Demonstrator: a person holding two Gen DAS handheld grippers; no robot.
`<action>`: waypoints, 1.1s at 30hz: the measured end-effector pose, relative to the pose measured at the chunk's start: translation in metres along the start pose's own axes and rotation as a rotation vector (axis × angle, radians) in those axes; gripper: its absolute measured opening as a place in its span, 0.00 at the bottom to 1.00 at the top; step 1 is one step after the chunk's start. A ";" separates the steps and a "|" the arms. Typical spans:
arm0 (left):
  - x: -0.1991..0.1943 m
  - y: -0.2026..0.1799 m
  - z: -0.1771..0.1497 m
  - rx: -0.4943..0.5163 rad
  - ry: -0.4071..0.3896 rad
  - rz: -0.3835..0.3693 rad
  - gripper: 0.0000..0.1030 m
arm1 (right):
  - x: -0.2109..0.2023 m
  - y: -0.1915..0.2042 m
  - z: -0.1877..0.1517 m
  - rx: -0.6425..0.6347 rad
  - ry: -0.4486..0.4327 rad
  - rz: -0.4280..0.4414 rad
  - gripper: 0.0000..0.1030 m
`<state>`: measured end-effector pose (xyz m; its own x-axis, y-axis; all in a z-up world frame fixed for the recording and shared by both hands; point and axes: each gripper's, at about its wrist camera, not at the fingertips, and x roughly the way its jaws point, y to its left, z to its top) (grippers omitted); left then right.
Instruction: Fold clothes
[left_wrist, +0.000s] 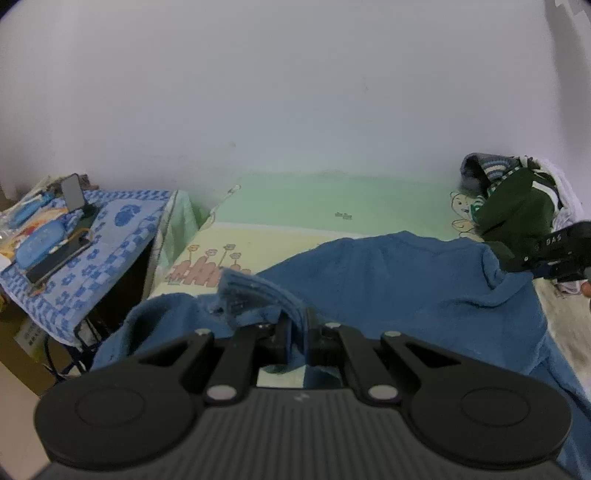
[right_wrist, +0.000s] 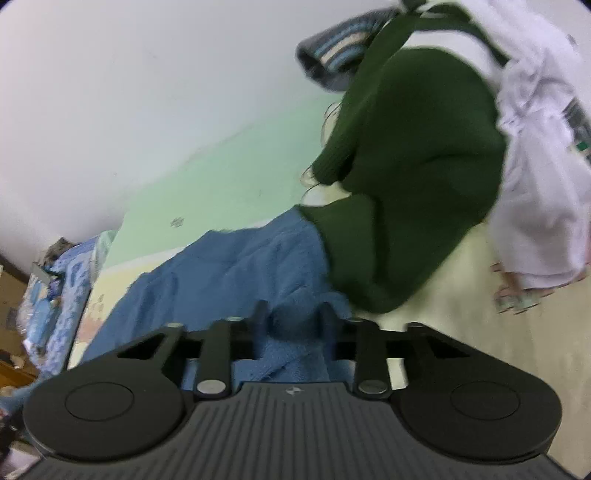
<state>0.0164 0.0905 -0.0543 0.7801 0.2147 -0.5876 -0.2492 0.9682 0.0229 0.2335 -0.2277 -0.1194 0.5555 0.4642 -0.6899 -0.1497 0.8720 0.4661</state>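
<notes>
A blue fleece garment (left_wrist: 406, 280) lies spread over the bed, and in the right wrist view it (right_wrist: 229, 273) runs off to the left. My left gripper (left_wrist: 299, 328) is shut on a raised hem of this garment near its left end. My right gripper (right_wrist: 293, 317) sits at the garment's other end, just beside a dark green sweater (right_wrist: 406, 166). Its fingers stand a little apart and bunched blue fleece fills the gap from one finger to the other. The right tool's black body (left_wrist: 561, 247) shows at the right edge of the left wrist view.
The bed sheet (left_wrist: 295, 206) is pale green and yellow with cartoon prints and runs to a white wall. The green sweater, a striped knit (right_wrist: 343, 40) and a white garment (right_wrist: 535, 184) are piled at the right. A side table under blue patterned cloth (left_wrist: 122, 236) holds a phone (left_wrist: 72, 192).
</notes>
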 end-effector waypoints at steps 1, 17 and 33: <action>-0.001 -0.001 0.000 0.002 -0.004 0.009 0.01 | -0.001 0.002 0.001 -0.002 -0.001 0.008 0.21; 0.024 0.003 -0.010 -0.008 0.064 0.057 0.04 | -0.031 -0.030 0.010 0.035 -0.149 -0.096 0.47; 0.038 0.006 -0.013 -0.015 0.103 0.059 0.05 | 0.018 0.006 0.025 -0.186 -0.050 -0.317 0.03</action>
<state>0.0378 0.1025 -0.0870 0.7012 0.2559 -0.6654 -0.3018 0.9522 0.0482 0.2635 -0.2181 -0.1151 0.6369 0.1625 -0.7536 -0.1071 0.9867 0.1223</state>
